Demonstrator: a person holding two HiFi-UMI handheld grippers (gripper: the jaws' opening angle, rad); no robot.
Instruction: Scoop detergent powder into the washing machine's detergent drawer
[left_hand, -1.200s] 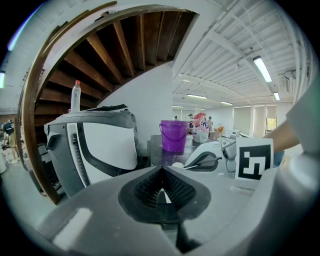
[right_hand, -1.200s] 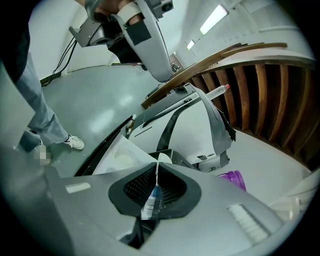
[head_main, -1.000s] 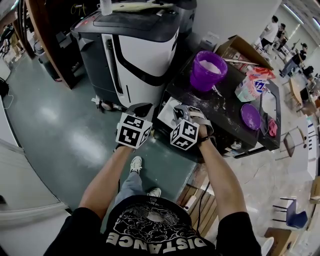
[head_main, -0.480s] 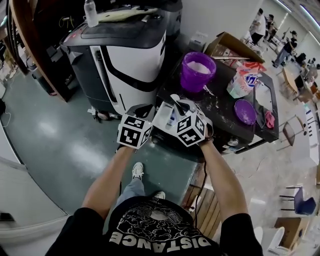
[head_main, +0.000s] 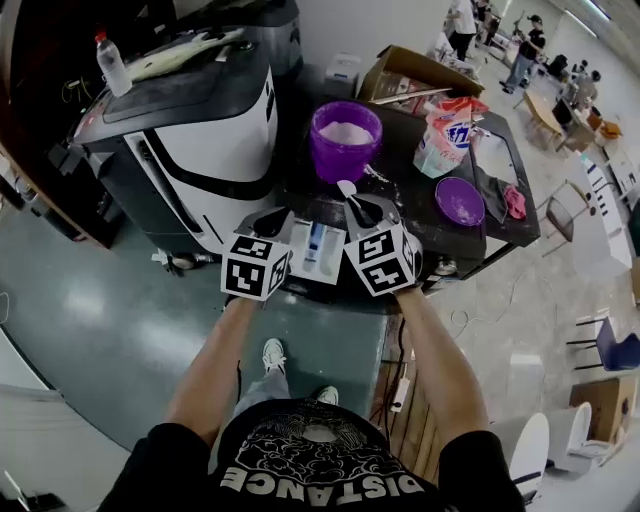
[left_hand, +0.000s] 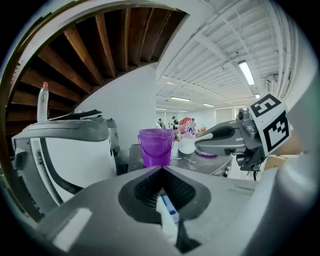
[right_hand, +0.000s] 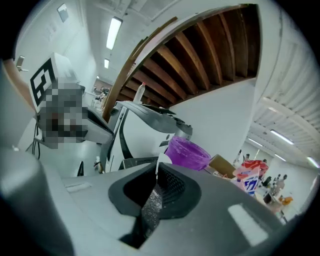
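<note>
1. Head view: the left gripper (head_main: 278, 224) and right gripper (head_main: 366, 214) sit at frame centre, closer together than a second ago. They flank the white plastic detergent drawer (head_main: 318, 250) at the black table's (head_main: 415, 215) front edge. The purple bucket of white powder (head_main: 345, 135) has shifted from upper right to upper centre.
2. Left gripper view: the jaws are narrow, pinching the drawer's white-and-blue edge at lower centre.
3. Right gripper view: the jaws are clamped on the white plastic scoop (right_hand: 161, 161), whose bowl points at the bucket. Dipping for powder looks next.
</note>
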